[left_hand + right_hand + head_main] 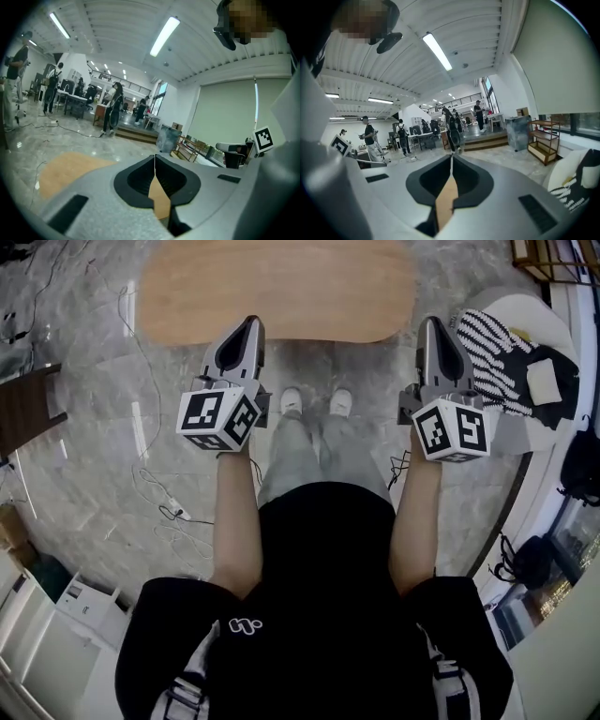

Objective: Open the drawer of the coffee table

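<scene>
1. looking down, the head view alone shows the whole wooden desk [281, 287]; no view shows its drawer.
2. left gripper [250, 324], over the desk's near edge: its own view shows the jaws pressed together.
3. right gripper [430, 324], by the near right corner: jaws together too; its view adds striped fabric [572, 187], unseen from the left gripper view.

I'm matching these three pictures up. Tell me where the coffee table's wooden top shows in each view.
Head view: the wooden top fills the top centre.
Left gripper view: lower left, beside the shut left tool.
Right gripper view: only a tan sliver behind the shut right tool, probably the same top.
Shared landmark: the wooden shelf rack, also at and.
</scene>
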`<act>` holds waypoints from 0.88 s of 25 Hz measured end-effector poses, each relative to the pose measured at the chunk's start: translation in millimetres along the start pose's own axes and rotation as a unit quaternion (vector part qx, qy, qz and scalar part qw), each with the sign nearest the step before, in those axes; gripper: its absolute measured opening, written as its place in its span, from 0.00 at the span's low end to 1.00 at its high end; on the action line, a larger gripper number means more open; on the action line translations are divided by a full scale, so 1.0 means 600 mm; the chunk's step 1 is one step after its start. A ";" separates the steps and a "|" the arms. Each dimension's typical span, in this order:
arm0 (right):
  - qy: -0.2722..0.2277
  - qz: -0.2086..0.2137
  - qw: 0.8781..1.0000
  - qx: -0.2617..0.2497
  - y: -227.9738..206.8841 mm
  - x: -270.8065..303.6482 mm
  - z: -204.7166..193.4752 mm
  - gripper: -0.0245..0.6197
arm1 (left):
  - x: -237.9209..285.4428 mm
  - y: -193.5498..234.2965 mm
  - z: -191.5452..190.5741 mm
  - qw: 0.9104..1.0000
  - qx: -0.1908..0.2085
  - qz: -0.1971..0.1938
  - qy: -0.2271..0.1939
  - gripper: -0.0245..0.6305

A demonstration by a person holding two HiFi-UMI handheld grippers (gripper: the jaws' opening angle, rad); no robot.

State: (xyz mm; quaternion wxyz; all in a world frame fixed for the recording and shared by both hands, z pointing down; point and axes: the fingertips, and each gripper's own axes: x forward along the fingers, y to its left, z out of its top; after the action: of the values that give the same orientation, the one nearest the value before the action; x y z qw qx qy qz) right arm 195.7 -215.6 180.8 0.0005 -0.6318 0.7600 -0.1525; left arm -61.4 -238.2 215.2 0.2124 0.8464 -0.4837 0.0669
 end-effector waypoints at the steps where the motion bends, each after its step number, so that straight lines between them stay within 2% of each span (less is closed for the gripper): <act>1: 0.008 0.001 1.000 0.002 -0.004 0.002 -0.016 0.06 | 0.000 0.007 -0.018 1.000 -0.003 0.004 0.009 0.05; 6: 0.047 0.012 0.999 0.008 0.004 0.013 -0.097 0.06 | -0.009 0.050 -0.104 0.998 -0.011 0.017 0.059 0.05; 13: 0.108 0.027 0.994 0.012 0.007 0.013 -0.228 0.06 | -0.019 0.093 -0.248 0.991 -0.024 0.018 0.131 0.05; 22: 0.166 0.038 0.985 0.020 -0.006 0.019 -0.409 0.06 | 0.008 0.168 -0.431 0.981 -0.037 0.034 0.187 0.06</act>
State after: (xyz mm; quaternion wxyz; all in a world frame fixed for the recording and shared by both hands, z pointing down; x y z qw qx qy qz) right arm 149.7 -170.2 418.0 -0.1071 -0.5684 0.7699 -0.2698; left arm -120.3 -176.7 479.4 0.3281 0.7936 -0.4660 0.2128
